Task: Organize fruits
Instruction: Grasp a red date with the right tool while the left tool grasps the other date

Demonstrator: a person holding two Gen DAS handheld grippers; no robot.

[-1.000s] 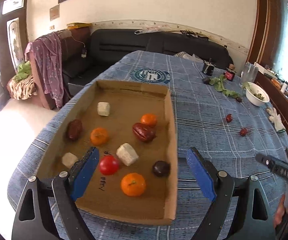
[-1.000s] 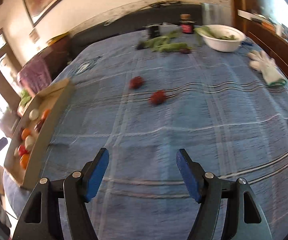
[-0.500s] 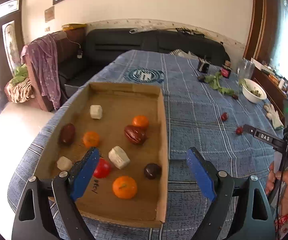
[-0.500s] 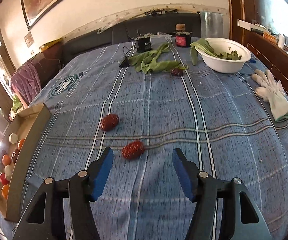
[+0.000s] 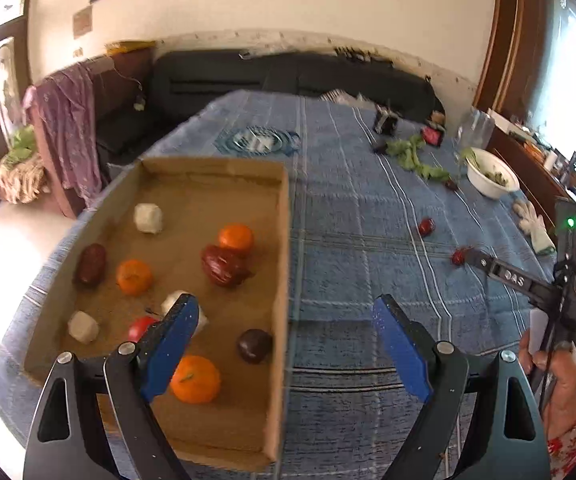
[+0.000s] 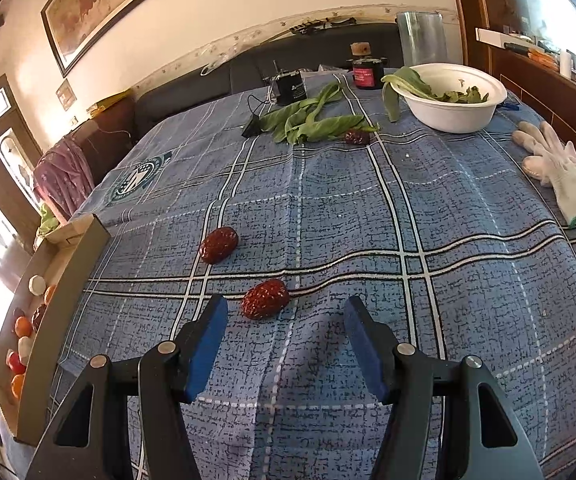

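Observation:
A shallow cardboard tray (image 5: 284, 264) on the blue checked cloth holds oranges (image 5: 195, 379), red dates (image 5: 224, 266), a tomato, a dark plum (image 5: 254, 345) and white pieces. My left gripper (image 5: 286, 352) is open and empty over the tray's right wall. Two red dates lie loose on the cloth; the near one (image 6: 265, 298) is just ahead of my open, empty right gripper (image 6: 284, 346), the other (image 6: 219, 245) farther left. A third date (image 6: 357, 136) lies by the greens. The right gripper also shows in the left wrist view (image 5: 473, 257), its tip by a date (image 5: 458, 257).
A white bowl (image 6: 454, 114) of greens, loose green leaves (image 6: 312, 122), a dark jar (image 6: 366, 73), a glass and a small black device stand at the far end. A white glove (image 6: 556, 172) lies at the right edge. The tray (image 6: 68, 300) is at the left.
My right gripper has moved forward and down toward the two loose dates; the near one now lies just ahead of its jaws. My left gripper has shifted right across the tray.

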